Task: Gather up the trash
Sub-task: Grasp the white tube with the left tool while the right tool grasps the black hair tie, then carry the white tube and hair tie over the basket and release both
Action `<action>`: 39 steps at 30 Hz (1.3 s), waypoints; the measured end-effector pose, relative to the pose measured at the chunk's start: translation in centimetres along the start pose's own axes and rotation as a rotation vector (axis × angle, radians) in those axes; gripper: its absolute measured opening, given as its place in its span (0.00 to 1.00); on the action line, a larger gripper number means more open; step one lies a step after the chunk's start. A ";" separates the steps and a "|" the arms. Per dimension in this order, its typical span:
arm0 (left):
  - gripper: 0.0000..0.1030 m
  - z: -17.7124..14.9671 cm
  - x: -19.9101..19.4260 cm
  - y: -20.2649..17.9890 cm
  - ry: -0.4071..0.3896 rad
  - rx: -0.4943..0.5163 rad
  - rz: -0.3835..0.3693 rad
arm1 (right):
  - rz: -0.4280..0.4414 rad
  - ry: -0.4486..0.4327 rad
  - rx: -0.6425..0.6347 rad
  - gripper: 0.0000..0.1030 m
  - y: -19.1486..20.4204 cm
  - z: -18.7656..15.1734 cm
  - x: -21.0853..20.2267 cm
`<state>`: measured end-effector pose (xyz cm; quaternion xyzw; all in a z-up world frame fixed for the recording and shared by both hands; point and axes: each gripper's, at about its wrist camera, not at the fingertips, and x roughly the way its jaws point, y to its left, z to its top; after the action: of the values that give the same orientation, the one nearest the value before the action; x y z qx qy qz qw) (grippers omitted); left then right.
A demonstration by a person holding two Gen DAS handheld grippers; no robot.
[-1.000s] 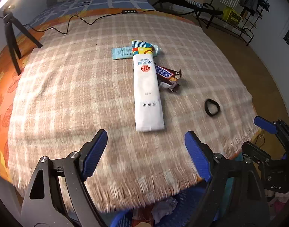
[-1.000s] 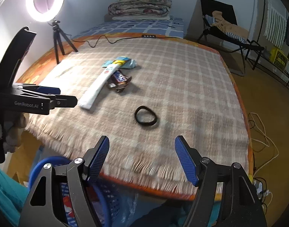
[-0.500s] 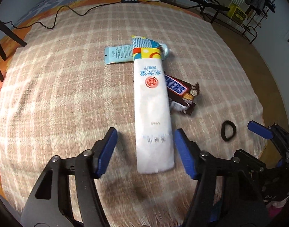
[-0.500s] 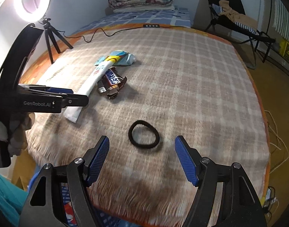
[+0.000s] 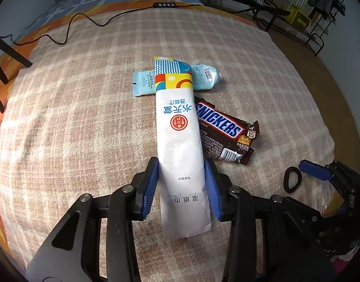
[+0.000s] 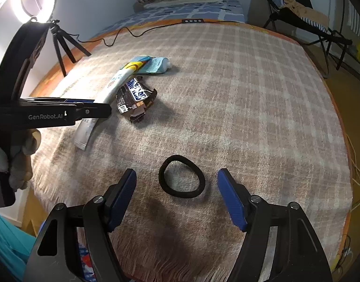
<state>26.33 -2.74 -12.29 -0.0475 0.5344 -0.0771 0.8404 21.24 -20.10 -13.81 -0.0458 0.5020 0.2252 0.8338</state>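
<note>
Left gripper [image 5: 182,185]: pinching white wipe packet [image 5: 180,145] by its near end, near surface [image 5: 74,122] front edge
Handling: light, soft, crinkly; likely sags
Right gripper [image 6: 176,197]: spread around hair tie [image 6: 182,180]

Bare blanket [image 6: 238,98] lies open toward the bed's far and right edges. The Snickers wrapper [image 5: 223,132] crowds the white packet's [image 5: 180,145] right side; the tripod [image 6: 62,44] guards the left edge.
</note>
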 end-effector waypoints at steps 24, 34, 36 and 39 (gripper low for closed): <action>0.21 -3.1 -4.6 3.1 -0.062 -0.029 0.022 | 0.011 -0.047 0.024 0.05 -0.4 -0.1 -3.0; 0.21 -5.0 -8.3 3.2 -0.094 -0.019 0.021 | 0.022 -0.099 0.006 0.05 1.1 0.0 -5.5; 0.21 -5.8 -9.5 3.0 -0.103 -0.014 0.016 | 0.025 -0.111 -0.004 0.05 1.6 -0.1 -6.3; 0.21 -6.9 -11.0 2.8 -0.110 -0.004 0.010 | 0.033 -0.129 -0.016 0.05 2.4 -0.6 -7.6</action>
<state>15.73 1.99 -5.92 -0.0507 0.4877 -0.0692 0.8688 16.79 -20.67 -7.22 -0.0296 0.4463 0.2452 0.8601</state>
